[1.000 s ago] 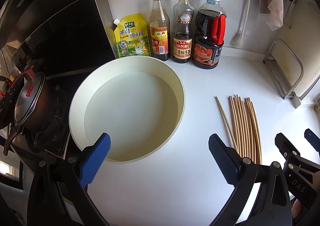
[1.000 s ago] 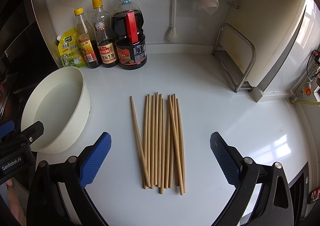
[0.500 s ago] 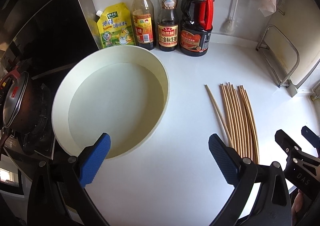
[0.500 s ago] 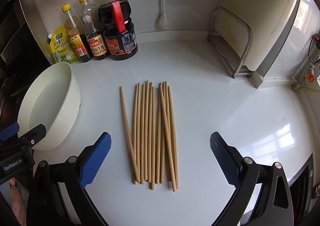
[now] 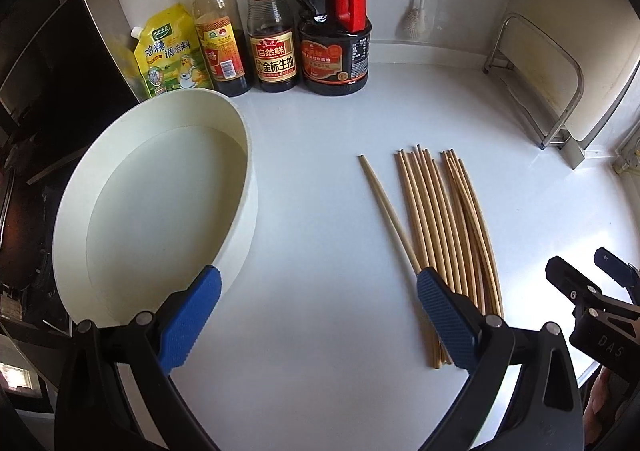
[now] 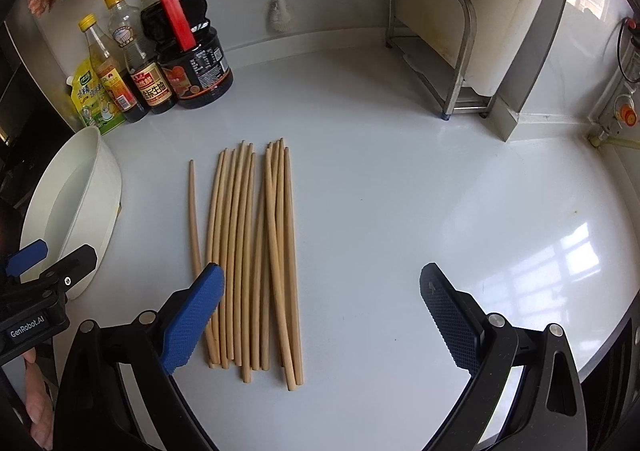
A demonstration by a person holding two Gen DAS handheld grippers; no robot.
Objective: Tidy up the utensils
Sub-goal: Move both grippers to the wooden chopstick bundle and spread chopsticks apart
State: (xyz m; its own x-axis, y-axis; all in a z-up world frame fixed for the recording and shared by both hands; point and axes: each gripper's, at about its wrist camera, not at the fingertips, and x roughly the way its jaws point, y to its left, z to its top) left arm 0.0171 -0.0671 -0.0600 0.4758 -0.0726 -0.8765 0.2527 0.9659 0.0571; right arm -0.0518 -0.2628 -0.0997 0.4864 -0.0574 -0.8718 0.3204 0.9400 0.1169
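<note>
**Chopsticks laid out, both grippers wide and empty**

Chopsticks (image 6: 256, 251) lie in a loose bundle on the white counter (image 6: 400, 179), roughly parallel, tips pointing toward the back wall. One stick (image 5: 386, 211) sits a bit apart on the basin side, angled off from the rest. Right gripper (image 6: 320, 315) hangs over the near ends, jaws spread, nothing between them; its left pad overlaps the bundle's edge in view. Left gripper (image 5: 318, 315) also spread & empty, btwn the basin (image 5: 240, 139) and the sticks.

Handling, as a guess: light, stiff, thin, smooth wood, so they'll likely roll or fan out if pinched off-centre. Best bet prob. a squeeze across the bundle near mid-length, or gather the near ends first; the stray one needs nudging in or a separate pick.

Around: basin holds clear water, just left of the sticks. Sauce bottles (image 5: 332, 35) & a yellow pouch (image 5: 172, 51) stand at the back, well apart. Metal rack (image 6: 436, 47) far right. Nothing blocks the approach; only the basin's wall is close on the left.
</note>
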